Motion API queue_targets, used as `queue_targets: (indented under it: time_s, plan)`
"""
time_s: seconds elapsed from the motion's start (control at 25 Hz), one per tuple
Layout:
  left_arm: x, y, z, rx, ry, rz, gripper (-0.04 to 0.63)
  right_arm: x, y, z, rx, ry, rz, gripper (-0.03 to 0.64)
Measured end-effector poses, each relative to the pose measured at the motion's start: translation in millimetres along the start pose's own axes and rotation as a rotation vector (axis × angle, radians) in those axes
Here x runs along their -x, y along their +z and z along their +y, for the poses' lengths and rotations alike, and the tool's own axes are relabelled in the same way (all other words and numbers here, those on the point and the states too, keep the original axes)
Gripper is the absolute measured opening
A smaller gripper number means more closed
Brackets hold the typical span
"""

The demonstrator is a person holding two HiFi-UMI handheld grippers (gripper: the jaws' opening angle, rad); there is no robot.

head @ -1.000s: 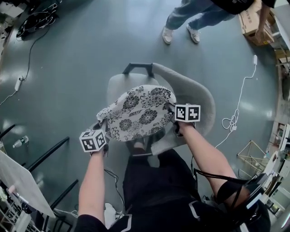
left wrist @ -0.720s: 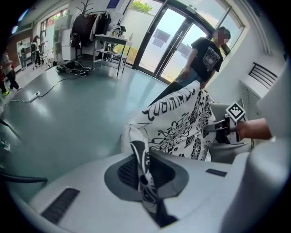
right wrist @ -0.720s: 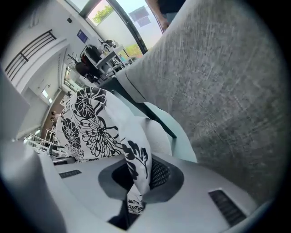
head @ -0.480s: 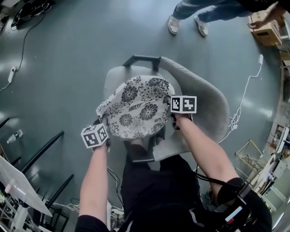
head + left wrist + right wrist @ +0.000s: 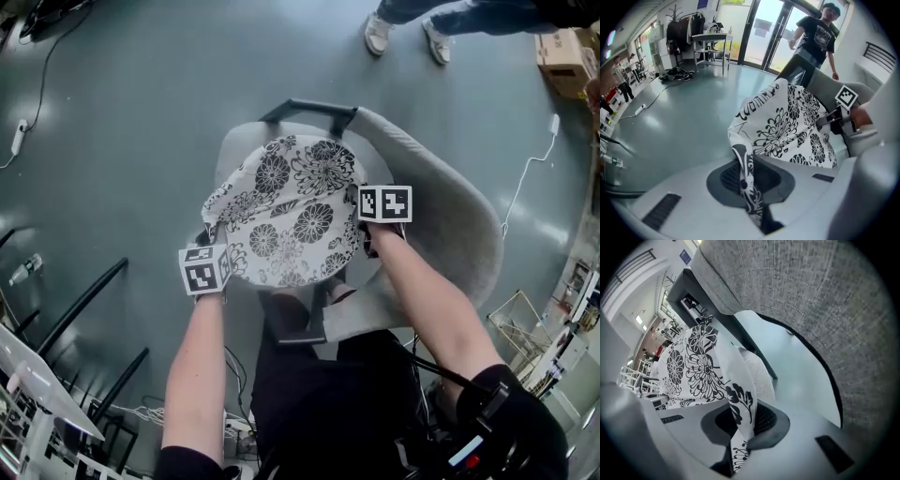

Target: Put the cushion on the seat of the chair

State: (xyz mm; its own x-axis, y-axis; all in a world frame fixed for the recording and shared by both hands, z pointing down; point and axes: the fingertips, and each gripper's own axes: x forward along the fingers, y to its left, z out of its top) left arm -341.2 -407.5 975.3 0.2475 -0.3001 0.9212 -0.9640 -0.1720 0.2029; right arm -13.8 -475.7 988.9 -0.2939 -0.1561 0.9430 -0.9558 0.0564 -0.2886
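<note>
Over the seat of the chair (image 5: pixel 448 214), the flower-print cushion (image 5: pixel 286 211) hangs between the left hand-held gripper (image 5: pixel 751 183) and the right hand-held gripper (image 5: pixel 740 439), each pinched shut on cover cloth at opposite edges; it appears light, soft and saggy, so two edge grips suit it.

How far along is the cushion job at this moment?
Done: the cushion is picked up, with the left claw and the right claw each shut on an edge. In hand: it is held over the chair seat. Left: lay it flat there and release; neither claw has let go.
</note>
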Motion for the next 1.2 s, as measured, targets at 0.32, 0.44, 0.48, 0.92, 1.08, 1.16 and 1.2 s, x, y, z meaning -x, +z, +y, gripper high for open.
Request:
queue_targets:
  time_s: [0.32, 0.44, 0.48, 0.92, 1.08, 1.16, 1.2]
  plan:
    - [-9.1, -5.7, 1.9, -0.058, 0.058, -0.027, 0.046, -20.2, -1.2, -6.7, 0.074, -0.004, 0.004, 0.057]
    - [-11.9, -5.5, 2.9, -0.092, 0.08, -0.036, 0.053, -22.3, -0.1, -7.1, 0.127, -0.01, -0.006, 0.06]
    - [-12.6, -5.9, 3.2, -0.097, 0.088, -0.041, 0.054, -22.4, -0.1, -7.2, 0.137, -0.01, -0.009, 0.061]
    - [0.0, -5.7, 17.1, -0.102, 0.163, -0.065, 0.22, -10.7, 5.3, -16.6, 0.177, -0.056, -0.066, 0.203]
    - [9.6, -2.6, 14.4, -0.124, 0.191, -0.09, 0.26, -1.2, 12.5, -10.0, 0.253, -0.079, -0.112, 0.259]
    - [18.8, -1.5, 13.0, -0.102, 0.198, -0.114, 0.281, 6.7, 12.8, -4.7, 0.283, -0.084, -0.122, 0.279]
    - [24.5, -0.5, 10.8, -0.094, 0.197, -0.127, 0.282, 11.3, 12.6, -1.1, 0.29, -0.08, -0.128, 0.292]
